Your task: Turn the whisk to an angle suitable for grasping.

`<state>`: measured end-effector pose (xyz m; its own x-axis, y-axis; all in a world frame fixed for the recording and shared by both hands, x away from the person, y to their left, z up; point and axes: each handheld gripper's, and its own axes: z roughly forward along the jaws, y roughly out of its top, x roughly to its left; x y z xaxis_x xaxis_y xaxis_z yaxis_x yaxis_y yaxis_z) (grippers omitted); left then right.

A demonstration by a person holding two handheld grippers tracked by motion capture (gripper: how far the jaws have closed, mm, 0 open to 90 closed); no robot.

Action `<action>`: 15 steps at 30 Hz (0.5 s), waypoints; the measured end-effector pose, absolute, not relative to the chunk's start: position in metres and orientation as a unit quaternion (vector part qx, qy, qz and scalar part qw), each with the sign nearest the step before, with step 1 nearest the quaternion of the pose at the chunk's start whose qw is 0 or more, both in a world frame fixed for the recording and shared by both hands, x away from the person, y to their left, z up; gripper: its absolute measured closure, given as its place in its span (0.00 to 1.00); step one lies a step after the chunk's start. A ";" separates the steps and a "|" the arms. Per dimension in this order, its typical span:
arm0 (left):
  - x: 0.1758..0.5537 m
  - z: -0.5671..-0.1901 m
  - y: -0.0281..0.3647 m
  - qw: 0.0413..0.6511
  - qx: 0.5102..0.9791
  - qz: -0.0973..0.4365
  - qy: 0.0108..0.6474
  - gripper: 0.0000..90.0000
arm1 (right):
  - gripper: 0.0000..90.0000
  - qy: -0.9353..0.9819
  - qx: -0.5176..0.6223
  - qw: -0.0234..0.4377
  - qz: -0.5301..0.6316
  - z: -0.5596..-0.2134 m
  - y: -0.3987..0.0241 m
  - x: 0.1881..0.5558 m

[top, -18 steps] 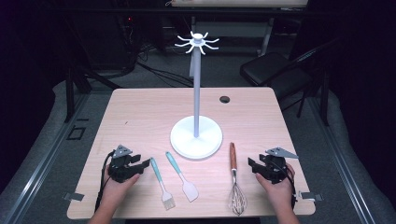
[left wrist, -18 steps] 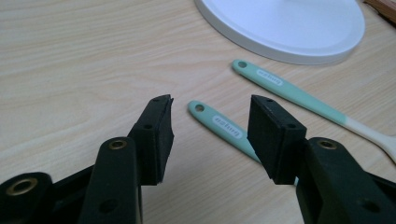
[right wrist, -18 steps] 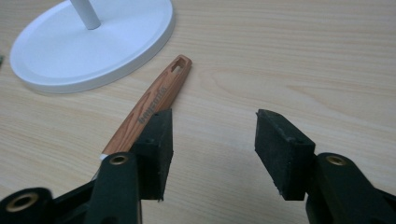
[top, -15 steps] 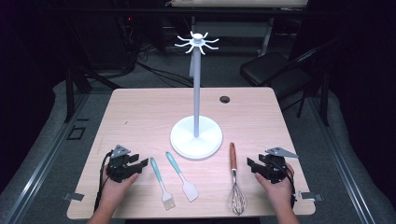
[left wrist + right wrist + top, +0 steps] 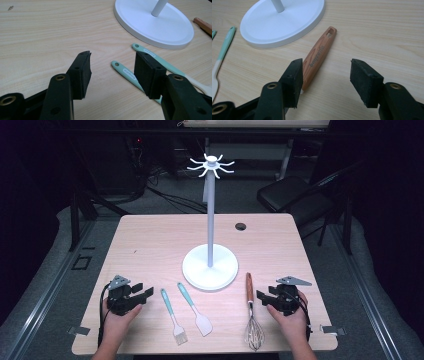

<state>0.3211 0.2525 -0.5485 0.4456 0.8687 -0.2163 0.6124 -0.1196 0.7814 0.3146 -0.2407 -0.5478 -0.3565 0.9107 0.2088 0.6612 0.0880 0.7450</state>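
High view: a white stand (image 5: 210, 265) rises from the middle of the tabletop (image 5: 150, 245). Near the front edge lie a brush (image 5: 172, 317), a spatula (image 5: 195, 310) and a whisk (image 5: 251, 315). The left gripper (image 5: 145, 293) rests left of the brush, the right gripper (image 5: 262, 296) just right of the whisk.

Left gripper view: jaws spread apart and empty; the two teal handles lie beyond them, with the stand's base (image 5: 160, 27) farther off.

Right gripper view: jaws released and empty, the whisk's wooden handle (image 5: 318, 56) running beside the left jaw.
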 end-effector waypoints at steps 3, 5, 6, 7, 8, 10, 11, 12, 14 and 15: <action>0.321 -0.549 0.251 0.431 0.734 0.152 0.503 0.53 | 0.53 0.718 0.557 0.135 0.395 -0.550 -0.232 0.318; 0.321 -0.549 0.251 0.430 0.734 0.153 0.503 0.53 | 0.54 0.717 0.560 0.129 0.394 -0.551 -0.230 0.319; 0.320 -0.549 0.251 0.429 0.736 0.151 0.502 0.53 | 0.55 0.713 0.566 0.123 0.395 -0.552 -0.226 0.321; 0.320 -0.549 0.251 0.428 0.736 0.151 0.502 0.53 | 0.55 0.713 0.568 0.122 0.392 -0.552 -0.225 0.322; 0.320 -0.549 0.251 0.427 0.737 0.152 0.502 0.53 | 0.56 0.715 0.569 0.122 0.388 -0.552 -0.223 0.323; 0.319 -0.550 0.251 0.428 0.735 0.153 0.504 0.54 | 0.56 0.717 0.568 0.129 0.382 -0.551 -0.220 0.324; 0.319 -0.551 0.251 0.427 0.735 0.152 0.504 0.54 | 0.56 0.716 0.568 0.132 0.383 -0.550 -0.219 0.324; 0.319 -0.551 0.251 0.425 0.737 0.151 0.503 0.54 | 0.56 0.717 0.568 0.133 0.382 -0.548 -0.217 0.325; 0.318 -0.552 0.251 0.423 0.738 0.148 0.505 0.54 | 0.57 0.730 0.561 0.136 0.366 -0.545 -0.213 0.328; 0.318 -0.551 0.251 0.424 0.738 0.149 0.503 0.54 | 0.57 0.733 0.560 0.142 0.358 -0.543 -0.210 0.330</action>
<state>0.3177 0.2508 -0.5507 0.4498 0.8690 -0.2063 0.6162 -0.1347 0.7760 0.3300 -0.2105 -0.5431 -0.3329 0.9230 0.1928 0.7192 0.1163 0.6849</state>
